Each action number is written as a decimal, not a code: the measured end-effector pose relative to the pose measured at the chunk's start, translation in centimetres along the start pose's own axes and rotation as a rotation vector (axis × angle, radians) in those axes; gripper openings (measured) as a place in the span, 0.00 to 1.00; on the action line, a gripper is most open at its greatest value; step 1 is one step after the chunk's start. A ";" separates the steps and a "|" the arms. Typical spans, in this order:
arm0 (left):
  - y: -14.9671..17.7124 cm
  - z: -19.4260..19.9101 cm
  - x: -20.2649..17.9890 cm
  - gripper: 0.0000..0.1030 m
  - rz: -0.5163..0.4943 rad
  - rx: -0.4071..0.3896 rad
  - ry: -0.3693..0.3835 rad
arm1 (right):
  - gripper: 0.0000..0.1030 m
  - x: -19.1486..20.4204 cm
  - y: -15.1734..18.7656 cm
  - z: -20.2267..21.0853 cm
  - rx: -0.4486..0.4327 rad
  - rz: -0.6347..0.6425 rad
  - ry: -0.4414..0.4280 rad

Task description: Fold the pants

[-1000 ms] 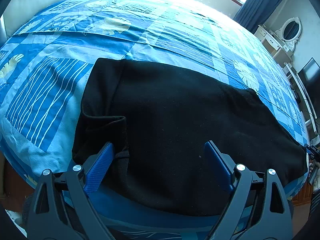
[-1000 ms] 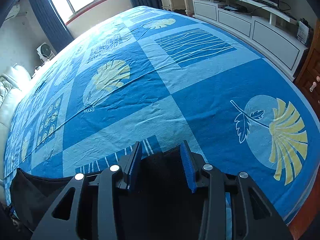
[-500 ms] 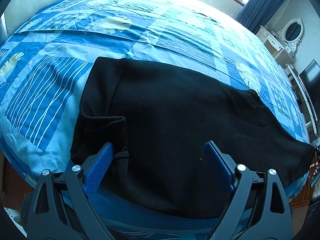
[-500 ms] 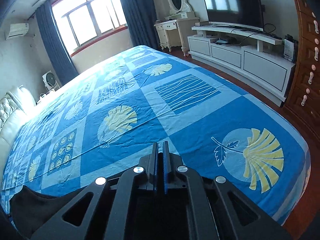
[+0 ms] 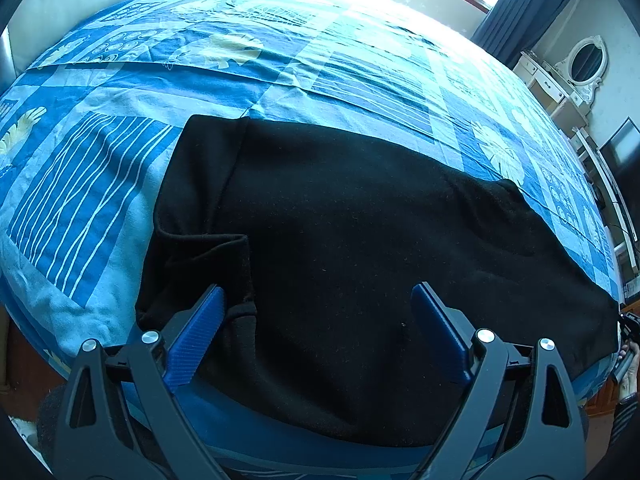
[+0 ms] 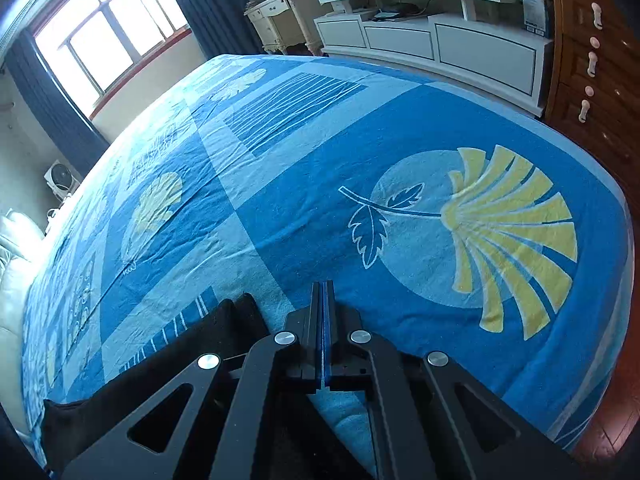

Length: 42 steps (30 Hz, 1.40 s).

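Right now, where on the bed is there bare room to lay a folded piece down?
Bare bedspread runs from the black pants to the window side, and around the yellow fan leaf near the foot. The near edge is crowded by the pants.

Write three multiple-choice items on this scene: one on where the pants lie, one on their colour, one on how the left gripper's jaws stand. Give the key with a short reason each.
1. Where do the pants lie?
A. On the bedspread
B. On the TV stand
C. On the floor

2. What colour are the pants?
A. Yellow
B. Black
C. White

3. How do the jaws of the left gripper stand?
A. Pressed together
C. Clamped on a pillow
B. Wide apart over the pants

Key:
1 A: the cloth is spread flat on the blue patterned bedspread near its edge.
2 B: the fabric is plain black against the blue.
3 B: the two blue fingers stand far apart with black cloth between them, not pinched.
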State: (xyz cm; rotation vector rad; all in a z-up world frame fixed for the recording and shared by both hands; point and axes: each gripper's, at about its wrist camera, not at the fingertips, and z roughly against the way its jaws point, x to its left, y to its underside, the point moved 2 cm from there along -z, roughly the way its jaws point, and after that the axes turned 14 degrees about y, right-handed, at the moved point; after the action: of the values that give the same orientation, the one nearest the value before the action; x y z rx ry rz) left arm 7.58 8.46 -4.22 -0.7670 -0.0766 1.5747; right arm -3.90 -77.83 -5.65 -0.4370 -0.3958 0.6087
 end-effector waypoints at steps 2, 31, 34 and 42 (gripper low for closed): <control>0.0 -0.1 -0.2 0.93 -0.009 0.002 -0.007 | 0.09 -1.4 0.1 0.5 0.056 -0.064 -0.118; 0.6 2.1 0.7 0.93 0.045 -0.015 0.049 | 0.21 6.0 6.4 2.7 0.283 -0.006 -0.341; 0.9 2.4 0.8 0.93 0.053 -0.010 0.060 | 0.21 7.2 6.0 5.3 0.230 -0.052 -0.404; 1.3 2.9 0.4 0.93 0.030 -0.006 0.061 | 0.21 15.5 6.4 13.8 0.116 0.034 -0.520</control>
State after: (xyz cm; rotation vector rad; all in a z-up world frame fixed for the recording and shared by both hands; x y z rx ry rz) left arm 5.04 9.73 -2.80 -0.8241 -0.0253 1.5789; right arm -1.76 -59.77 6.16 -0.1683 -0.8445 0.7741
